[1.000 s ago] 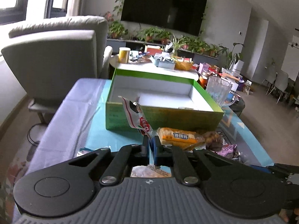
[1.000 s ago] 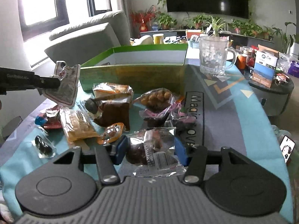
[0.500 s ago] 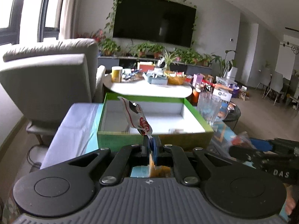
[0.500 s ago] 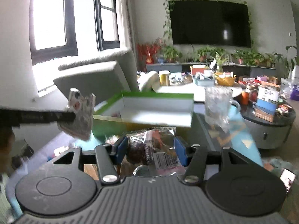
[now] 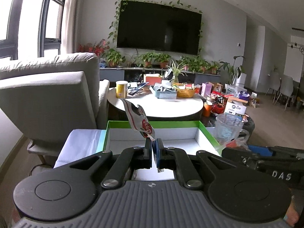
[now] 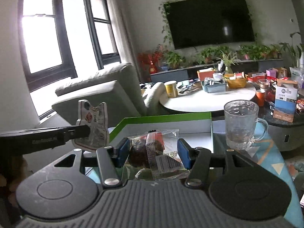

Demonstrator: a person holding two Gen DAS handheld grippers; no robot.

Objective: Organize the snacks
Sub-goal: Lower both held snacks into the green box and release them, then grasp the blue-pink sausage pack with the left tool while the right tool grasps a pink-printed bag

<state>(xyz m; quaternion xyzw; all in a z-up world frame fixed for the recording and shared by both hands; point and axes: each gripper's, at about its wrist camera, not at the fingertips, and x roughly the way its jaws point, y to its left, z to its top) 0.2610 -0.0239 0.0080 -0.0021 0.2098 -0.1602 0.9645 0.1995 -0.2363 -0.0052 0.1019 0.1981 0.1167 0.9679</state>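
A: Above the green-rimmed box (image 5: 207,131), the left gripper (image 5: 154,153) is holding a white-and-red sachet (image 5: 139,122); its fingers (image 5: 147,152) are pressing together on the sachet's lower edge, and the rest of the pack is standing up and leaning left, unsupported.

B: And the right gripper (image 6: 153,153)?

A: Its blue-padded fingers (image 6: 183,155) are clamping a clear-wrapped dark pastry (image 6: 146,151) from both sides, jaws part-spread to the pack's width, just before the box's near wall.

B: Where is the risk lying?

A: Chiefly in the left grasp, judging from the thin margin being pinched: the film is probably slipping easily, so a tilt or a jolt could be dropping the sachet outside the box. In the right wrist view the sachet (image 6: 93,127) is hanging at the box's left wall, not clearly over the floor of it, so an early release may be landing it on the bench.

B: Anything else?

A: Both grippers are converging on one opening; the right one is showing close at the lower right of the left wrist view, so a collision is plausible. A glass mug (image 6: 241,123) is standing just beside the box's right wall, and a wide swing of the right gripper could be tipping it. The pastry wrapper, being slack, could also be snagging on the rim.
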